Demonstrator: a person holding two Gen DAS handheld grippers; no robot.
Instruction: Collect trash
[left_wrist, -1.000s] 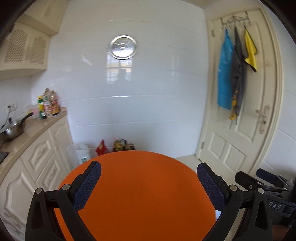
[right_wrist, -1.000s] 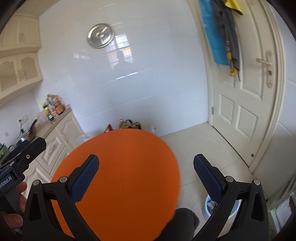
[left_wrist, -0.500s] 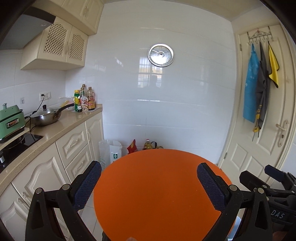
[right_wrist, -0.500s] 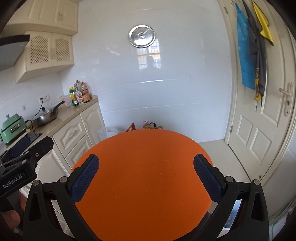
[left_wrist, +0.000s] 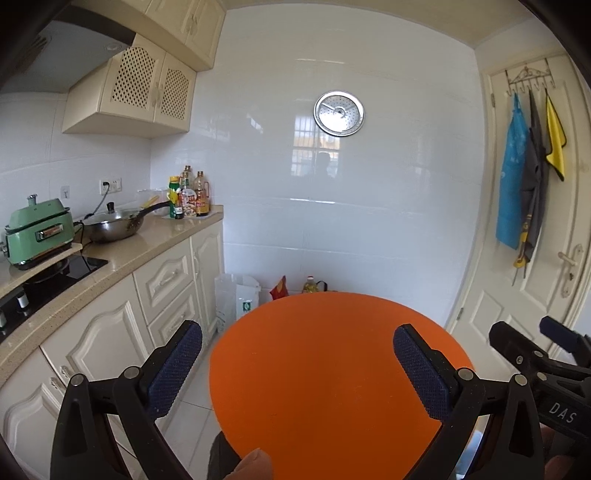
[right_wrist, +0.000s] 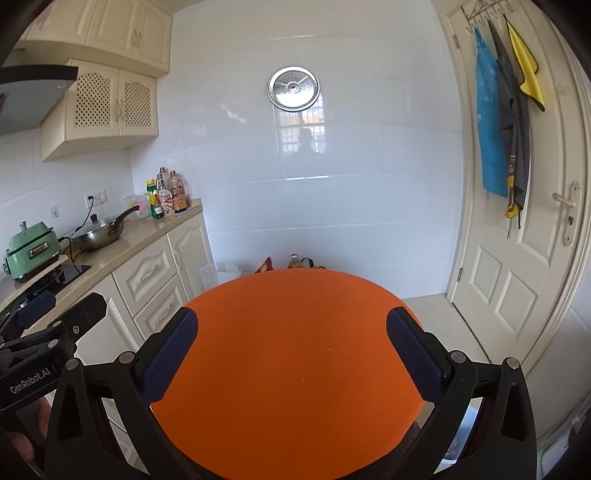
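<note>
Left wrist view shows the left gripper (left_wrist: 297, 369) with its jaws spread wide and empty, above a round orange disc (left_wrist: 325, 373) that fills the lower middle, a fingertip (left_wrist: 251, 463) touching its near edge. Right wrist view shows the right gripper (right_wrist: 291, 354) likewise spread, nothing between its pads, over the same disc. Beyond it, by the white wall, a red packet (left_wrist: 279, 288) and a yellow bottle (left_wrist: 310, 286) stand on the floor.
</note>
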